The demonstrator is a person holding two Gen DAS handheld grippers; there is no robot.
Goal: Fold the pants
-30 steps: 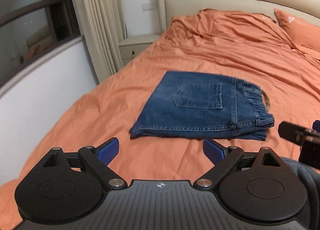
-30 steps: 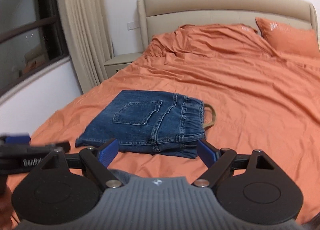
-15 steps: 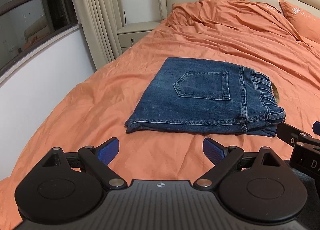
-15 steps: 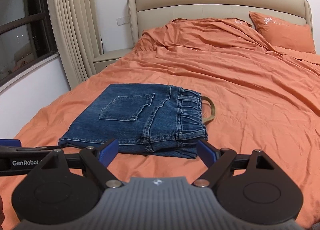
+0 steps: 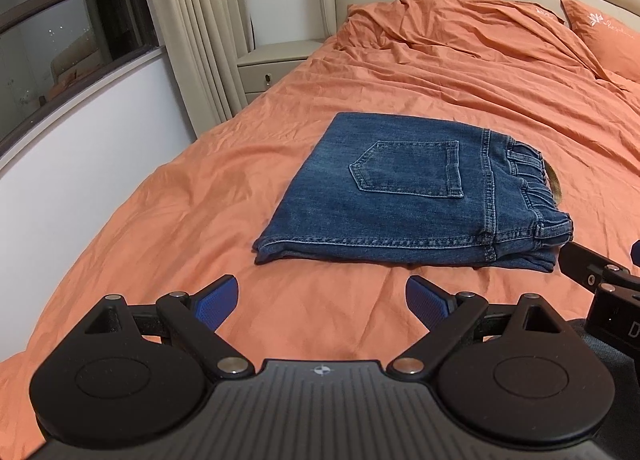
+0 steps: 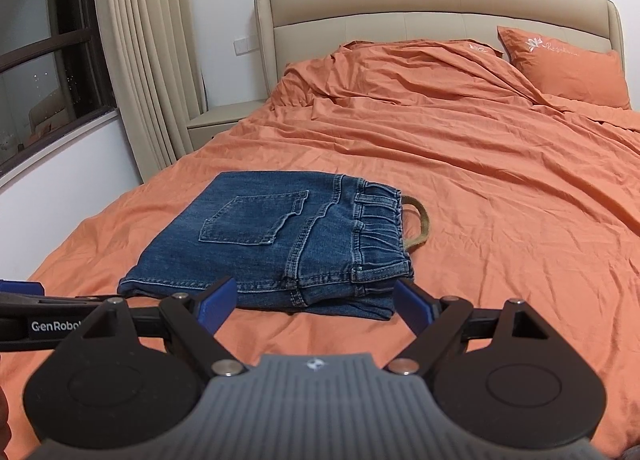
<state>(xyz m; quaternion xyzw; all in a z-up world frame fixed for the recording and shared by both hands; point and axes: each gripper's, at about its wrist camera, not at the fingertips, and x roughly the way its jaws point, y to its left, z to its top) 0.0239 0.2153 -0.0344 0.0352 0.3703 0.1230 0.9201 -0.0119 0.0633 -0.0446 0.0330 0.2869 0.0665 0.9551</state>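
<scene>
The pants [image 5: 404, 196] lay on the orange bed [image 5: 460, 84] as a compact blue denim rectangle, near the front edge on the window side, with the back pocket [image 5: 408, 168] facing up and the elastic waistband [image 6: 380, 228] toward the right. At the near edge, several layers were stacked roughly flush, which suggested the legs had been doubled under the seat. An olive strap loop [image 6: 418, 220] poked out from beyond the waistband — whether it was a belt or a drawstring could not be told.

The left gripper [image 5: 322, 302] hovered short of the bundle's near edge, its blue fingers [image 5: 218, 302] spread wide and holding nothing. The right gripper [image 6: 316, 300] hung just before the waistband corner, its fingers [image 6: 412, 306] likewise spread and empty. Neither touched the cloth.

Judged from how things lay, the folding looked finished or very nearly so: the package was tidy, squared and resting flat, with no leg trailing out. What might remain was minor — tucking the stray loop in, evening the slightly offset lower layers at the right front corner, or perhaps one more fold in half if a smaller packet was wanted. Nothing showed which, if any, was intended.
</scene>
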